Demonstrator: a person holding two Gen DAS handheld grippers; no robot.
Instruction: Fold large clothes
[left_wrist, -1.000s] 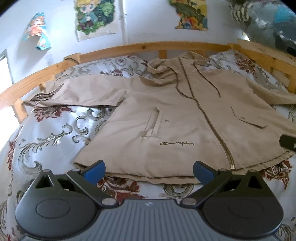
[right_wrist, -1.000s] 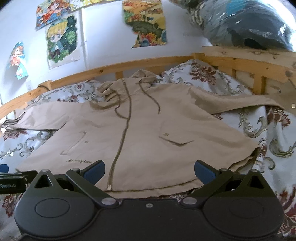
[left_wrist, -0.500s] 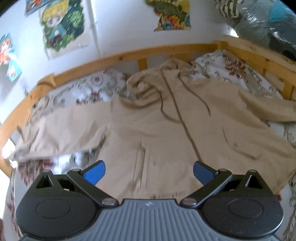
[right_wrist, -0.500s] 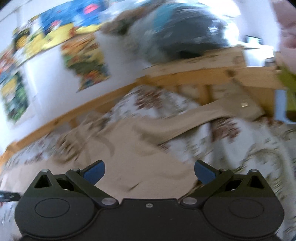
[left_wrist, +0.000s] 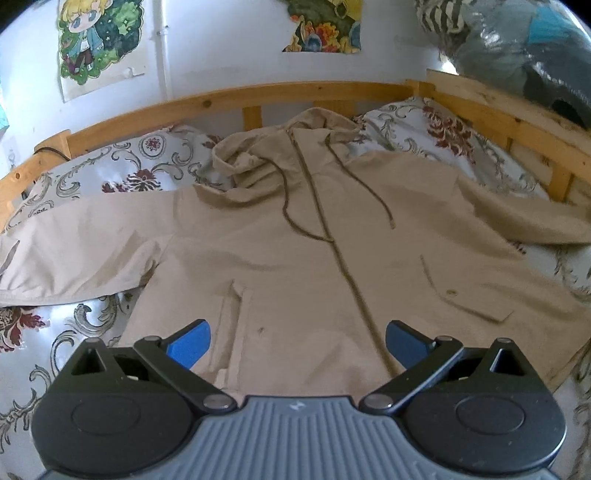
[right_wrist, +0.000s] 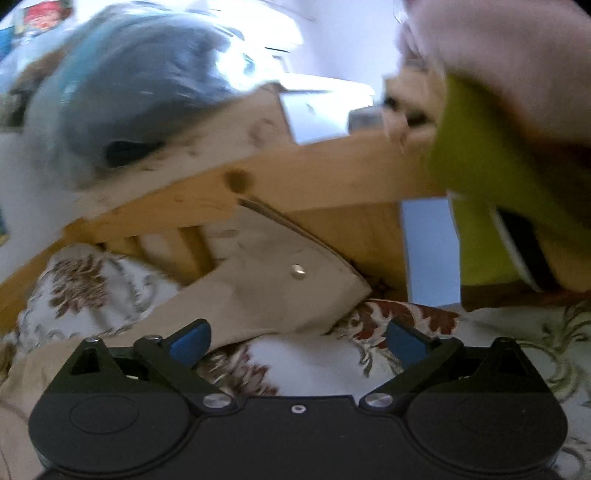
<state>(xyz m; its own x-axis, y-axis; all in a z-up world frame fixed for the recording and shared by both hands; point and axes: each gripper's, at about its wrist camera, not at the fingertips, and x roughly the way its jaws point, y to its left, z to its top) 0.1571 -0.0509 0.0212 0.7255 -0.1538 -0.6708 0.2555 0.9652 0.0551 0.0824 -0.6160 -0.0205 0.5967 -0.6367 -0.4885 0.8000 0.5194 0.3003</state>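
A beige hooded zip jacket (left_wrist: 317, 258) lies face up and spread flat on the bed, hood toward the headboard, sleeves out to both sides. My left gripper (left_wrist: 295, 345) is open and empty, hovering over the jacket's lower front near the zip. In the right wrist view the end of the jacket's sleeve (right_wrist: 273, 291), with a metal snap on the cuff, lies by the wooden bed rail. My right gripper (right_wrist: 297, 341) is open and empty, just short of that cuff.
The bed has a floral cover (left_wrist: 110, 177) and a wooden frame (left_wrist: 258, 92) along the back and the right side (right_wrist: 314, 173). A bagged bundle (left_wrist: 524, 55) sits on the right rail. A yellow-green cloth (right_wrist: 487, 192) hangs at the right.
My left gripper moved forward over the jacket's lower front. My right gripper swung right, from the jacket's hem to the sleeve cuff by the bed rail.
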